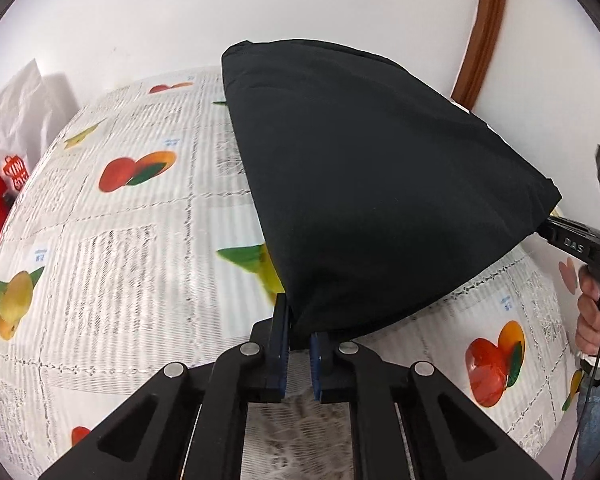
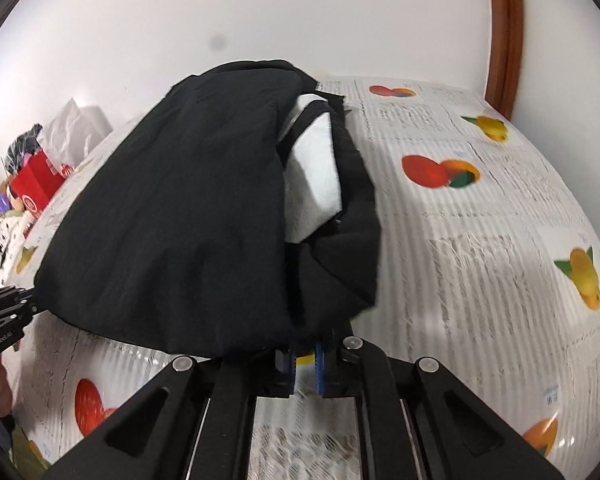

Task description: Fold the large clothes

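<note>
A large black garment (image 1: 372, 184) with a white panel (image 2: 316, 168) is held up over a table with a fruit-print white tablecloth (image 1: 120, 248). My left gripper (image 1: 298, 332) is shut on the garment's near lower corner. My right gripper (image 2: 306, 350) is shut on the garment's other near corner; in the left wrist view it shows at the far right (image 1: 556, 232), pinching the cloth edge. The cloth hangs taut between both grippers, its far end lying on the table. The left gripper also shows at the left edge of the right wrist view (image 2: 24, 300).
A white paper bag (image 1: 16, 112) and a red box (image 2: 36, 184) stand at the table's far left with clutter. A brown wooden frame (image 1: 484, 28) runs up the white wall. The person's hand (image 1: 592, 320) holds the right gripper's handle.
</note>
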Demonstrator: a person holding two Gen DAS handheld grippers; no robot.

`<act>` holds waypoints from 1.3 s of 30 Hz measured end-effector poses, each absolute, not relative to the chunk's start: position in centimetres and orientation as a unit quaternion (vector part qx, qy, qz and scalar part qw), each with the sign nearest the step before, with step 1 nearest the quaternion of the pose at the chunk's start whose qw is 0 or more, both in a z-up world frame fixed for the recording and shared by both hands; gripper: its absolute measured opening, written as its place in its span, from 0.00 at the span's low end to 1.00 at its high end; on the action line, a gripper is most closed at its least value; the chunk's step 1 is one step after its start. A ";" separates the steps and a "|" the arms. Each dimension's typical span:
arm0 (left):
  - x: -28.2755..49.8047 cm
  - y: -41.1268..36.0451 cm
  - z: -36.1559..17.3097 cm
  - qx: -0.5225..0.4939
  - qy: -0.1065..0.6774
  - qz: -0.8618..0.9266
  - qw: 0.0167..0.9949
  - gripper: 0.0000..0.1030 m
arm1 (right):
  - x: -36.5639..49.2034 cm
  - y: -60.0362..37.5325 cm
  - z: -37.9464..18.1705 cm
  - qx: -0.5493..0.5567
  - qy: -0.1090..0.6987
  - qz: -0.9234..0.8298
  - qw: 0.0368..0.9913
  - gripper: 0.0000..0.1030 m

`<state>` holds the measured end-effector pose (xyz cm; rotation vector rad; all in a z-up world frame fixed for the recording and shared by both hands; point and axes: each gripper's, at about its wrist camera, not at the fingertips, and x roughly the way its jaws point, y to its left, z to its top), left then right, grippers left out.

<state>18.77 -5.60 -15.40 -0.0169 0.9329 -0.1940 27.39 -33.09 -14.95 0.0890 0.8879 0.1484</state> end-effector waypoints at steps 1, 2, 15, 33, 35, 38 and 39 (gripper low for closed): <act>18.7 -5.2 -15.3 -0.013 0.453 -0.094 0.886 0.12 | 27.1 -33.2 -14.6 0.047 0.429 0.070 0.900 0.11; 18.7 -4.9 -15.3 -0.018 0.455 -0.096 0.885 0.13 | 26.6 -33.2 -14.4 0.048 0.429 0.070 0.899 0.13; 17.1 -2.7 -13.4 -0.019 0.438 -0.084 0.895 0.45 | 24.8 -31.2 -8.8 0.026 0.341 0.122 0.932 0.34; 22.2 -4.0 -13.7 -0.033 0.430 -0.072 0.899 0.55 | 27.0 -32.8 -11.6 0.058 0.406 0.036 0.911 0.16; 22.1 -3.9 -13.8 -0.038 0.433 -0.074 0.898 0.55 | 27.2 -32.8 -12.1 0.046 0.419 0.013 0.907 0.16; 21.6 -3.9 -13.6 -0.038 0.434 -0.071 0.897 0.55 | 27.0 -33.2 -12.7 0.056 0.432 -0.002 0.900 0.16; 21.3 -3.9 -13.4 -0.038 0.435 -0.070 0.897 0.55 | 26.9 -33.3 -12.7 0.063 0.434 -0.003 0.899 0.16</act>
